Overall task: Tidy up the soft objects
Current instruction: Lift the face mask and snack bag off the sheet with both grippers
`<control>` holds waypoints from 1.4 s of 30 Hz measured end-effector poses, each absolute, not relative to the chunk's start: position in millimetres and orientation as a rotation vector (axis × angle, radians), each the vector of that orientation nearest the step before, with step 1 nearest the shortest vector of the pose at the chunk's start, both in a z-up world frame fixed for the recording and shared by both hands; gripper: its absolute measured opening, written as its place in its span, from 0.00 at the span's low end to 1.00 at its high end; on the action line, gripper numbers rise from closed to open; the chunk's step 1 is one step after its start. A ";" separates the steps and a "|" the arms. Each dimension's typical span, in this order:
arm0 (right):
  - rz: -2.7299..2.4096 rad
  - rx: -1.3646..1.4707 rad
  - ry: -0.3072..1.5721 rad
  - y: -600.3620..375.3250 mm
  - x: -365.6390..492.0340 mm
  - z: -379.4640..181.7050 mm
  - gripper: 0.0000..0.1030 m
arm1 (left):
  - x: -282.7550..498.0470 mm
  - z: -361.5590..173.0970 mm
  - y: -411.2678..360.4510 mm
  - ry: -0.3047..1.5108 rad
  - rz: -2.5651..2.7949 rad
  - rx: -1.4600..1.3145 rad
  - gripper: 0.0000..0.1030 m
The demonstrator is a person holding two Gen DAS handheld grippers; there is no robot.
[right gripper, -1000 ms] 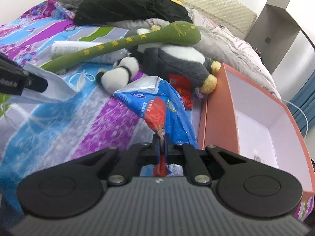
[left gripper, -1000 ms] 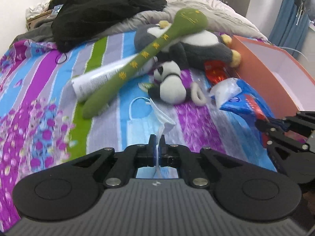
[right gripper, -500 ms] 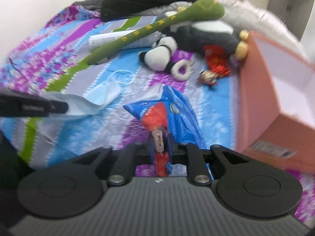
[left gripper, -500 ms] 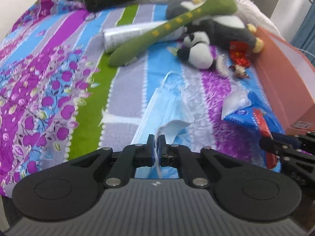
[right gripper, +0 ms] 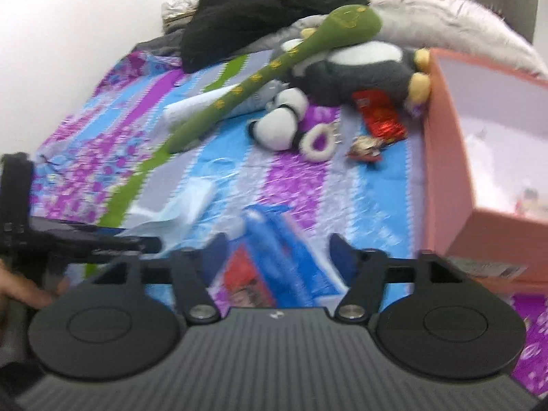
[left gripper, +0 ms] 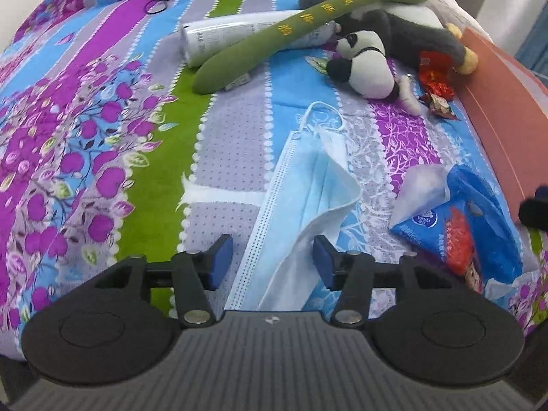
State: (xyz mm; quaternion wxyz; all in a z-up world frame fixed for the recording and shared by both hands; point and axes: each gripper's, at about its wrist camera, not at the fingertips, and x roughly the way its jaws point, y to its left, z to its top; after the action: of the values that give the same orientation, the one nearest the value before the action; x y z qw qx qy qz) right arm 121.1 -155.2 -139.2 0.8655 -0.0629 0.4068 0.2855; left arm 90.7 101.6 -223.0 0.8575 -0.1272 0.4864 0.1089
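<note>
A light blue face mask lies on the striped bedspread, its near end between the open fingers of my left gripper. A blue and red tissue pack lies to its right; in the right wrist view the pack lies between the open fingers of my right gripper. Farther back lie a small panda plush, a long green plush, a big grey-white plush and an open orange box.
A white tube lies under the green plush. Red candy wrappers lie beside the box. A black garment and a grey quilt are heaped at the head of the bed. A wall runs along the left.
Both grippers have opened. The mask and the tissue pack, held before, now lie on the bed near its front edge.
</note>
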 end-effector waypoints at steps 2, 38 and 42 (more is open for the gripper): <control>0.600 -0.133 0.872 -156.1 130.3 -147.9 0.69 | 93.3 -224.7 100.9 1.027 0.210 -0.264 0.57; 0.530 -0.112 0.978 -153.9 113.3 -160.3 0.14 | 84.0 -205.7 86.4 0.994 0.153 -0.371 0.06; 0.521 -0.108 0.950 -155.6 106.3 -149.9 0.14 | 79.9 -193.7 84.4 0.976 0.146 -0.385 0.06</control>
State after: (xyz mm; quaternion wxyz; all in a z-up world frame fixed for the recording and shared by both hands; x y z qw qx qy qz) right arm 106.3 -155.6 -149.9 0.8556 -0.0515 0.4517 0.2477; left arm 79.9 84.4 -193.7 0.8630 -0.1834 0.4655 0.0695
